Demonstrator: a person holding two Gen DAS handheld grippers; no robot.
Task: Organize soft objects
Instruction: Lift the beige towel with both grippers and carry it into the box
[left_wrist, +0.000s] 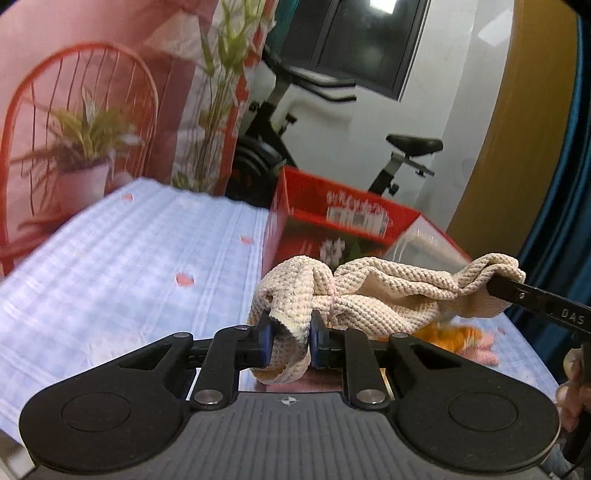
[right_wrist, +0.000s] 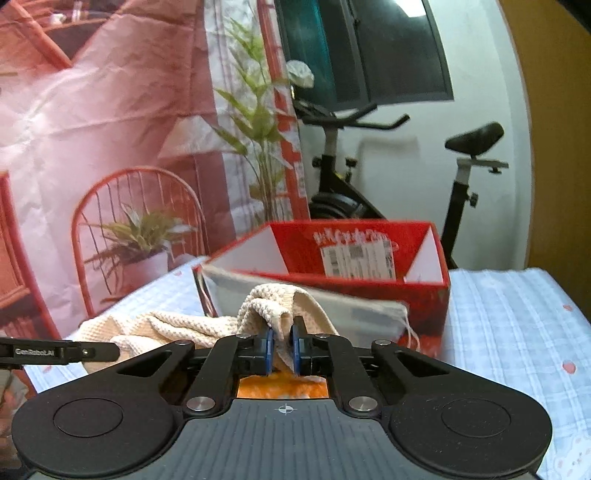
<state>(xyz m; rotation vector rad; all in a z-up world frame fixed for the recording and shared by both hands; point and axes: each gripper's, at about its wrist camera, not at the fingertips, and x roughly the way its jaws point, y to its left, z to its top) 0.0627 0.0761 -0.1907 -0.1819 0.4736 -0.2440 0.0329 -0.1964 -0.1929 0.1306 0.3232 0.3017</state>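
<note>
Blue-checked bedspread (left_wrist: 110, 258) is covering the whole surface, red box (right_wrist: 369, 254) sitting at the back. Cream waffle-knit cloth (left_wrist: 373, 291) is hanging bunched and saggy just above it, left gripper (left_wrist: 290, 341) and right gripper (right_wrist: 282, 349) each pinching one end tight.

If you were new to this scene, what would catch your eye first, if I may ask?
A cream knitted cloth hangs stretched between both grippers, the left gripper and the right gripper each shut on an end. Behind it stands an open red box on the checked bedspread. An orange plush lies under the cloth.
</note>
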